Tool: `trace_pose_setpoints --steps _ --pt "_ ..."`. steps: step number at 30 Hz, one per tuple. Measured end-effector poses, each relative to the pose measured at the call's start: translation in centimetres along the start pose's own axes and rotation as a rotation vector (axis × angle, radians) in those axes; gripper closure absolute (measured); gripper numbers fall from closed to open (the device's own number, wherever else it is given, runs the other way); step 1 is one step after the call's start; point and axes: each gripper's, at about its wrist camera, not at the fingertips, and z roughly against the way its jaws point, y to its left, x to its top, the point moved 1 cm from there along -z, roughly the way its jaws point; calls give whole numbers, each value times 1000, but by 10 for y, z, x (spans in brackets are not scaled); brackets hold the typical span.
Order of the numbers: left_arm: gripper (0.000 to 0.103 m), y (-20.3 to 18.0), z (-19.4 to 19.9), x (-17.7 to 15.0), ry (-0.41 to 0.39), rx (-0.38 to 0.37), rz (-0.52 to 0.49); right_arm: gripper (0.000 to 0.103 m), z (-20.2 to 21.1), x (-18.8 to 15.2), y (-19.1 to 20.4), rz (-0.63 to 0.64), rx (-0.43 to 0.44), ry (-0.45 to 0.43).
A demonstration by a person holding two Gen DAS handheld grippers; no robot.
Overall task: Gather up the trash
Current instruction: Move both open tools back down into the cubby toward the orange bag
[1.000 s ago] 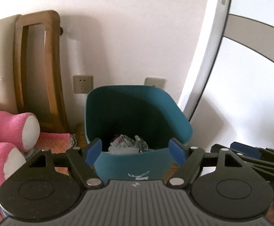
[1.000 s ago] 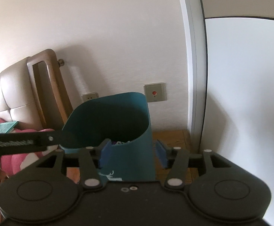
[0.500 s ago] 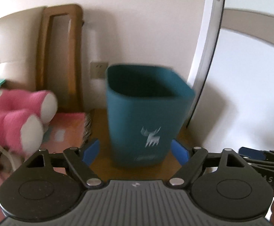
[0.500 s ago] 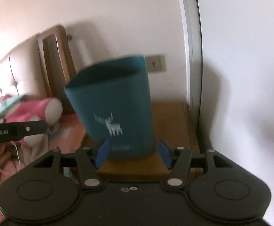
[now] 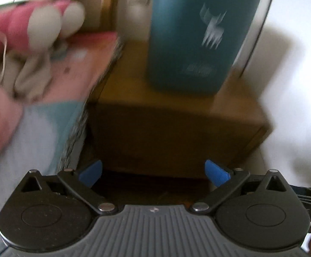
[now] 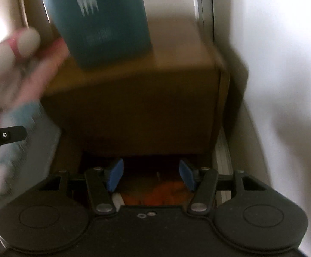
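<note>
On wooden nightstand (image 5: 176,98), teal bin (image 5: 198,32), left fingers (image 5: 91,172) opening, right fingers (image 6: 116,174) spread, both empty

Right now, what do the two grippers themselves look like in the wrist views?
Both are matte black with two round discs at the base and angled link arms on silver pivot pins, ending in blue fingers. The left gripper has a grey ribbed centre plate with a small logo; the right gripper has a plain black centre plate with two small silver screws.

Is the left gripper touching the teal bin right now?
Apart. The left wrist view shows the left gripper, jaws opening and empty, well short of the teal bin on the wooden nightstand.
</note>
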Motion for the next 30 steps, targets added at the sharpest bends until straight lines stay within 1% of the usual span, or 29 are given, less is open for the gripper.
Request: trace_pose_setpoints --steps 6,10,12,17,21,25,30 --pt "0 21 -95 -91 125 78 -6 45 -93 -80 -10 -6 -34 119" --pt "0 31 -157 -153 205 126 -10 45 -153 -125 -16 -25 -47 189" --pt "0 34 -189 -183 254 145 -14 45 -182 -142 -18 -39 -57 224" --pt "0 37 -254 -244 337 179 -42 46 -248 -176 -27 -96 -95 300" --pt "0 45 -295 -275 377 198 -41 46 -296 -193 -35 -144 -126 344" --pt "0 47 -326 -297 402 196 -38 46 -332 -202 -39 -202 -142 376" --pt "1 45 -347 -310 425 184 -30 46 -360 -204 -40 -279 -182 410"
